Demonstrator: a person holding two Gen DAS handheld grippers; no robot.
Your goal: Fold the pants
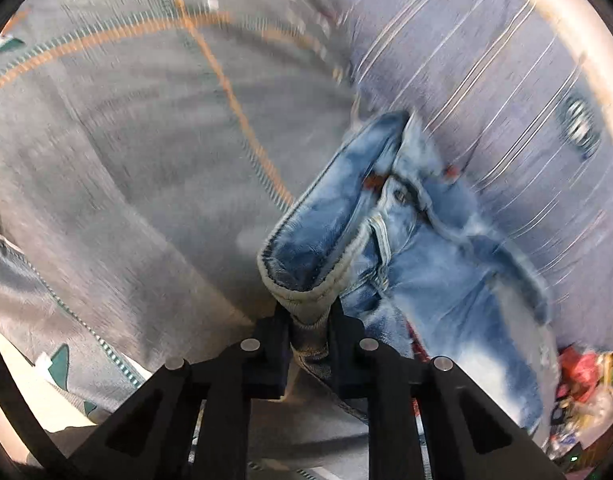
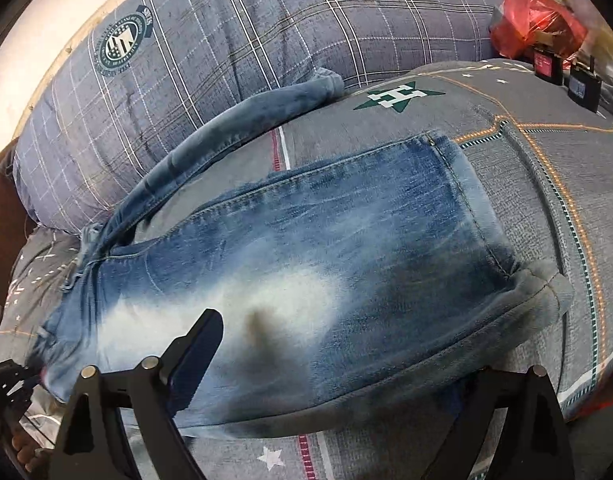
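A pair of faded blue, acid-washed denim pants (image 2: 306, 280) lies across a grey bedsheet printed with stars and orange stitching (image 2: 526, 160), one leg spread flat and the other trailing in a curve toward a grey-blue plaid pillow with a round crest (image 2: 226, 40). The left gripper (image 1: 308, 320) has its black jaws closed narrowly on a bunched edge of the denim, which rises from between the pads as a thick rolled fold; the hold looks meant to lift that part and carry it across for a fold. The right gripper (image 2: 338, 364) stands wide open over the pale, worn middle of the flat leg, its one clearly visible finger (image 2: 198, 344) poised above the cloth and gripping nothing; whether it touches the fabric cannot be told. It appears placed to take the near edge or pin it down. Red plastic bags and small dark boxes (image 2: 546, 40) crowd the far corner.
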